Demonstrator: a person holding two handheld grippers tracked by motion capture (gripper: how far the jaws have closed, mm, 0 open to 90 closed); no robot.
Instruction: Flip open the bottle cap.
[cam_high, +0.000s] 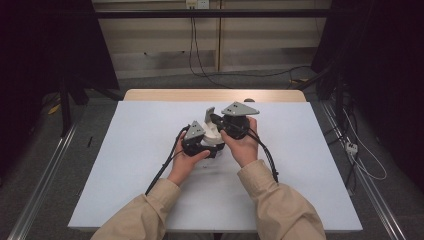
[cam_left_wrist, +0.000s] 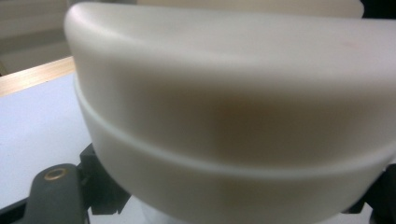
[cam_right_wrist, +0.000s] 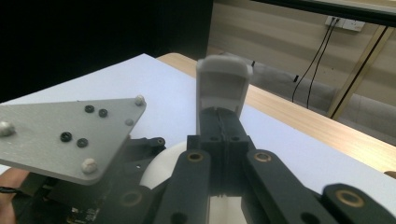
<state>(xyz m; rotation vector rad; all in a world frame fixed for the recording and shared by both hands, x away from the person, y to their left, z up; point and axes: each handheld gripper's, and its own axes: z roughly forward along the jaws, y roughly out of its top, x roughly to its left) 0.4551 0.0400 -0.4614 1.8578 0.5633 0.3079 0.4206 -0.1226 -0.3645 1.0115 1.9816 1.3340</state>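
A wide table covered by a pale blue-white sheet (cam_high: 140, 165) fills the middle of the room, with a strip of bare light wood (cam_high: 215, 95) along its far edge and dark curtains to either side. A person in tan sleeves (cam_high: 280, 205) reaches in from the near side, both hands meeting near the centre of the sheet. Between them sits a smooth, off-white rounded plastic container (cam_high: 212, 134) with a raised band round its body, resting on or just above the sheet; I cannot tell which. The left gripper (cam_high: 196, 142), black with a grey three-cornered plate on top, presses close against the container's side; its jaws look drawn nearly together, apparently nipping a thin edge low on the body, though the contact itself is hidden. The right gripper (cam_right_wrist: 223, 122) has its two black jaws shut on a small off-white plastic flap (cam_right_wrist: 223, 86), seemingly the container's hinged lid, which stands upright above the body. By my reading, the step in hand is working the lid while the other tong steadies the body. The next move likely calls for swinging the flap along its hinge gently, keeping the body from sliding.
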